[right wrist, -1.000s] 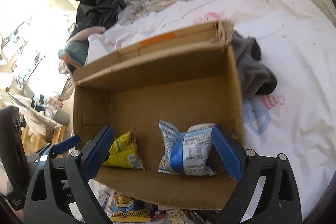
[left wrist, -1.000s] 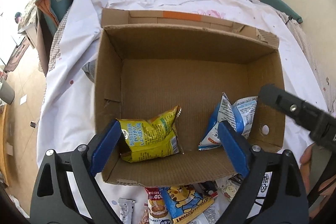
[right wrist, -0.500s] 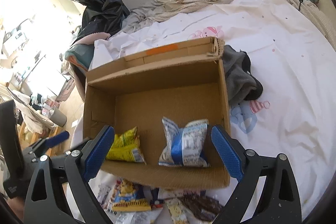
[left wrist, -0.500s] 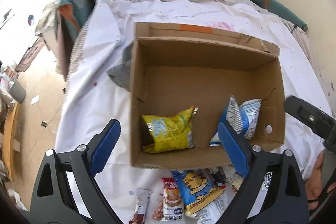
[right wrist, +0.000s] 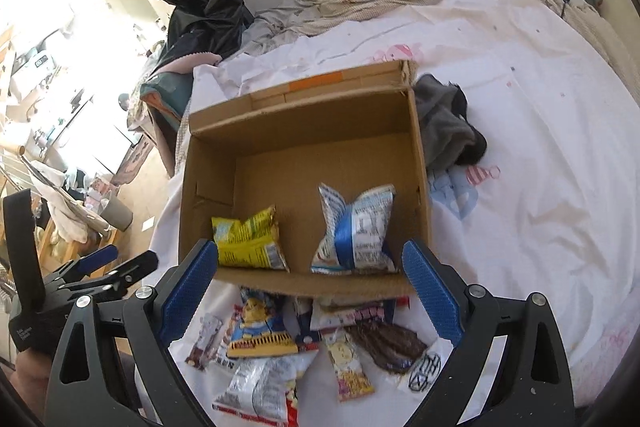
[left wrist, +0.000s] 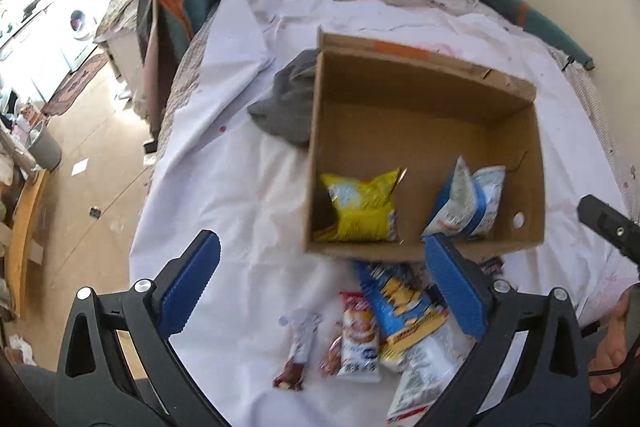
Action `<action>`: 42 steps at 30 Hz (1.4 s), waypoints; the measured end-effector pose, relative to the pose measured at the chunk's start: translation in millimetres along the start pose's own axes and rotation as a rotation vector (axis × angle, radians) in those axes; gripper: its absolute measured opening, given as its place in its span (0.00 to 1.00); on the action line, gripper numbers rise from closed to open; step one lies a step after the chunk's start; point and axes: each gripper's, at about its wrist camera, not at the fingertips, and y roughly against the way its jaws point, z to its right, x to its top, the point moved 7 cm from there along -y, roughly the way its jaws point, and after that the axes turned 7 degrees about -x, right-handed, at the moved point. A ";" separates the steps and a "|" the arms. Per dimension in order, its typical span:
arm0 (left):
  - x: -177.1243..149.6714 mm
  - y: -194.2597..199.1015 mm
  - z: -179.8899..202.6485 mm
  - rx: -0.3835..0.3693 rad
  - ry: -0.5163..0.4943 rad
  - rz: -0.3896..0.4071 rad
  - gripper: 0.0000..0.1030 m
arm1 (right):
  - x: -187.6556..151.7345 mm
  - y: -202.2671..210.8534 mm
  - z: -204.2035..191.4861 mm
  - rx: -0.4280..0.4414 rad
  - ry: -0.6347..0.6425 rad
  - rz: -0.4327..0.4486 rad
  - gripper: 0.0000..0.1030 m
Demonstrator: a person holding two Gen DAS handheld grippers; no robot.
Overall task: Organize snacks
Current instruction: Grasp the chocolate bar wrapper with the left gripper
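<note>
Two snack bags, a yellow bag point(right wrist: 249, 243) and a blue-white bag point(right wrist: 354, 227), lie inside the cardboard box point(right wrist: 208, 163), while both left gripper point(left wrist: 320, 287) and right gripper point(right wrist: 310, 291) hang spread, holding nothing, above loose snacks point(right wrist: 260, 335) just before the box.

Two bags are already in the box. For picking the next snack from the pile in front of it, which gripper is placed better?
Probably the right gripper: its open jaws frame the snack pile beside the cardboard box. The left gripper, also open, sits more to the side.

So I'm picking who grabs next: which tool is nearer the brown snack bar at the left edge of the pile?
Left. The left tool is open right above the brown bar; the right tool, also open, sits over the pile's right-hand packets, the bar off its left finger.
</note>
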 end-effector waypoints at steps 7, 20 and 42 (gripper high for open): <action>-23.3 -1.1 -27.5 0.025 0.051 -0.062 0.98 | -30.7 -0.5 4.7 0.009 -0.050 -0.076 0.93; -75.6 -40.6 -56.6 0.018 0.103 -0.321 0.78 | -54.1 -9.9 9.6 0.002 -0.117 -0.141 0.93; -87.5 -62.5 -34.4 -0.002 0.091 -0.409 0.11 | -51.4 -8.8 27.1 0.001 -0.180 -0.139 0.93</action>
